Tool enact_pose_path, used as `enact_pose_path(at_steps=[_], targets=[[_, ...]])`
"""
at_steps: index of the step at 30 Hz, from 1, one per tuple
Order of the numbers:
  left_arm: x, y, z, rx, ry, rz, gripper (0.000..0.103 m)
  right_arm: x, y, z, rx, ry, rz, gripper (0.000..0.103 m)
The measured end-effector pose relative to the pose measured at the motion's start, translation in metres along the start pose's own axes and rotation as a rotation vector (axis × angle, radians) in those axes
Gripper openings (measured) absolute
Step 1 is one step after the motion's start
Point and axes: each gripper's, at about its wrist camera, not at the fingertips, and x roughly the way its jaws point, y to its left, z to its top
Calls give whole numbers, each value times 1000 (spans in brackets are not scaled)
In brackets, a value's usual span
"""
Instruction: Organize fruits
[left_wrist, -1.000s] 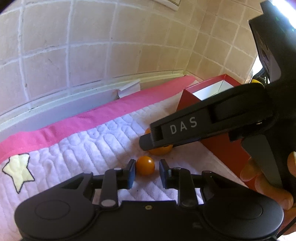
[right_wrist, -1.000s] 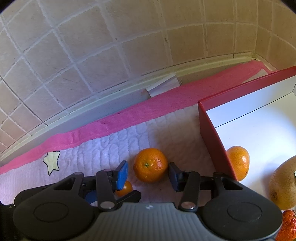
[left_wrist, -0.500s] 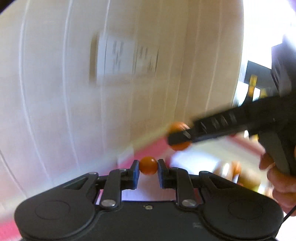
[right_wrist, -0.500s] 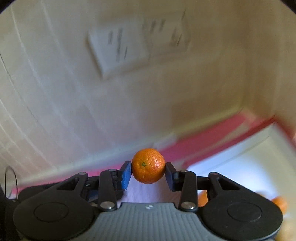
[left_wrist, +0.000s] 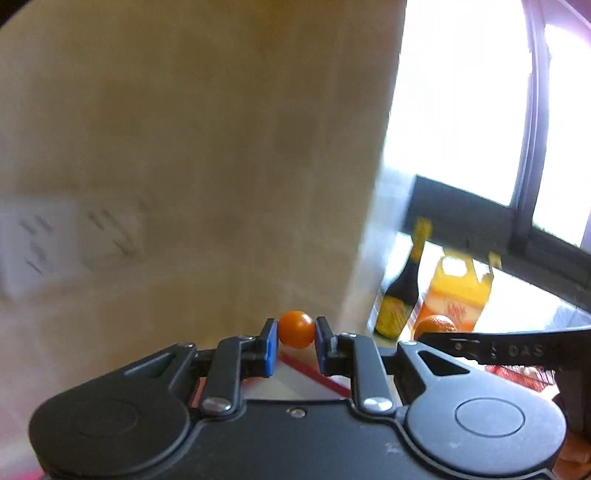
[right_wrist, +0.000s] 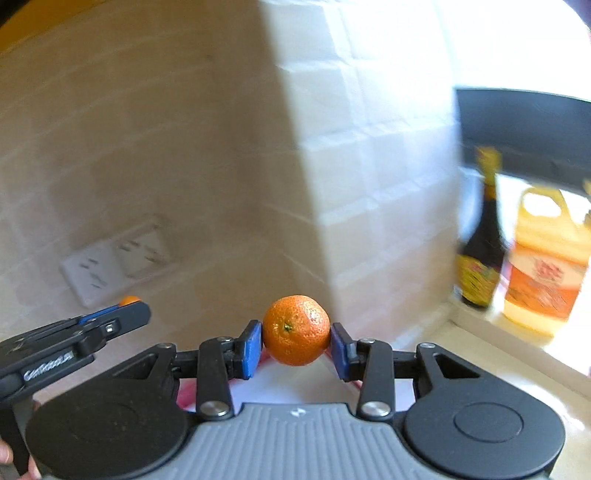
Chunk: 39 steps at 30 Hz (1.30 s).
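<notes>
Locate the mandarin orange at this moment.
In the right wrist view, the mandarin orange sits centre frame, clamped between the right gripper jaws, with the dark bottle to its right.

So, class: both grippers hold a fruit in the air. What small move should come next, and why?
Probably lower both toward the red-edged box that shows just beneath the fingers. The left gripper is clamped on the small orange fruit and the right gripper on the mandarin, both lifted high against the tiled wall, so neither is yet low enough to release.
</notes>
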Motion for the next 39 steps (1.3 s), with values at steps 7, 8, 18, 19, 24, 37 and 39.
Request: enact_pose_path(at_steps=[7, 8, 18, 19, 24, 37, 39], targets=[[85, -25, -48, 30, 216, -49, 23, 43, -54, -40, 115, 193, -13, 42], [93, -27, -52, 17, 235, -66, 23, 47, -58, -45, 125, 208, -6, 42], [122, -50, -77, 51, 360, -117, 23, 60, -62, -83, 72, 301, -60, 42], [122, -50, -78, 50, 365, -117, 23, 56, -58, -84, 52, 297, -69, 42], [107, -51, -72, 54, 372, -131, 83, 37, -49, -79, 33, 272, -72, 65], [-72, -45, -35, 69, 182, 106, 81, -69, 15, -73, -163, 68, -66, 62], [-90, -46, -40, 66, 165, 155, 81, -73, 23, -75, -175, 78, -63, 62]])
